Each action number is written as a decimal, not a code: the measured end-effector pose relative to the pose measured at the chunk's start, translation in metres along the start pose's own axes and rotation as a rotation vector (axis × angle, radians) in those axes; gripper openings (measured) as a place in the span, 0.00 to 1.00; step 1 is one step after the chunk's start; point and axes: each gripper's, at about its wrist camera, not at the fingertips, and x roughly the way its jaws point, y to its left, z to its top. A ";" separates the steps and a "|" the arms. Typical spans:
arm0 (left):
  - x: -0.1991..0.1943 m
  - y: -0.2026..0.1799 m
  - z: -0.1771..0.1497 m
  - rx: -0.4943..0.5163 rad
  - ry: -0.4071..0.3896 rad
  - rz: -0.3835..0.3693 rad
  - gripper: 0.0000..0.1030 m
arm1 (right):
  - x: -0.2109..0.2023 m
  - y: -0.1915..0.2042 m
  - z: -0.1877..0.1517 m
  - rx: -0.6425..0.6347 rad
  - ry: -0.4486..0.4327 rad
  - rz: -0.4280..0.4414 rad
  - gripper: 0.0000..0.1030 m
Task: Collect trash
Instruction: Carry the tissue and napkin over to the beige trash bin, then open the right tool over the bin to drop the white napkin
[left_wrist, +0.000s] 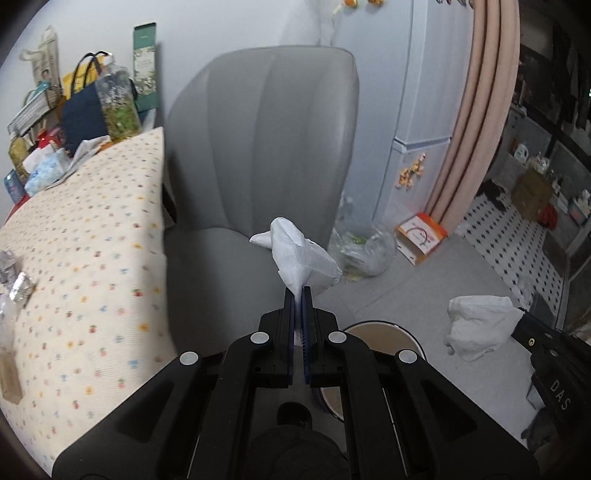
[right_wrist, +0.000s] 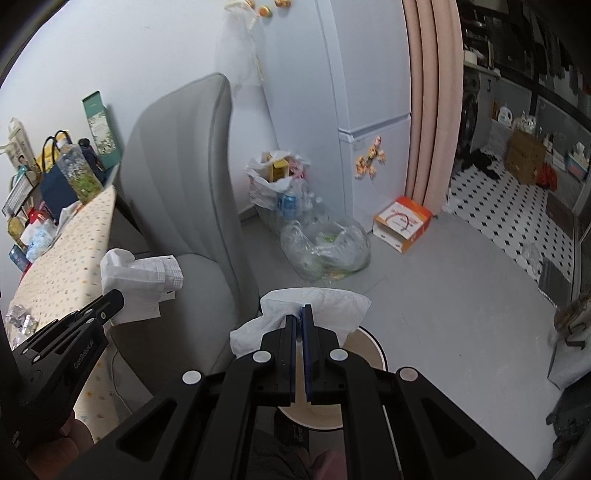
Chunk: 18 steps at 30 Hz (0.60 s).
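Observation:
My left gripper (left_wrist: 297, 291) is shut on a folded white tissue (left_wrist: 299, 254), held up in front of the grey chair (left_wrist: 266, 147). My right gripper (right_wrist: 300, 311) is shut on a crumpled white tissue (right_wrist: 325, 302), which shows at the right of the left wrist view as a crumpled tissue (left_wrist: 480, 325). Below both grippers stands a round bin with a dark rim and pale inside (right_wrist: 369, 347), also seen as the bin (left_wrist: 384, 336) under the left fingers. The left gripper (right_wrist: 114, 295) with its folded tissue (right_wrist: 140, 280) shows at the left of the right wrist view.
A table with a dotted cloth (left_wrist: 92, 258) carries foil wrappers (left_wrist: 18, 280), bags and tissue packs at its far end. On the floor lie clear plastic bags of bottles (right_wrist: 325, 247), an orange and white box (right_wrist: 402, 223) and a white fridge (right_wrist: 373, 92) beside a pink curtain (right_wrist: 432, 110).

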 end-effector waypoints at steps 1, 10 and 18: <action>0.004 -0.002 0.000 0.004 0.006 -0.001 0.04 | 0.004 -0.002 0.000 0.002 0.007 -0.004 0.05; 0.031 -0.023 -0.001 0.040 0.049 -0.019 0.04 | 0.028 -0.014 -0.002 0.012 0.047 -0.038 0.07; 0.037 -0.037 -0.003 0.064 0.064 -0.035 0.04 | 0.029 -0.029 -0.003 0.034 0.036 -0.071 0.45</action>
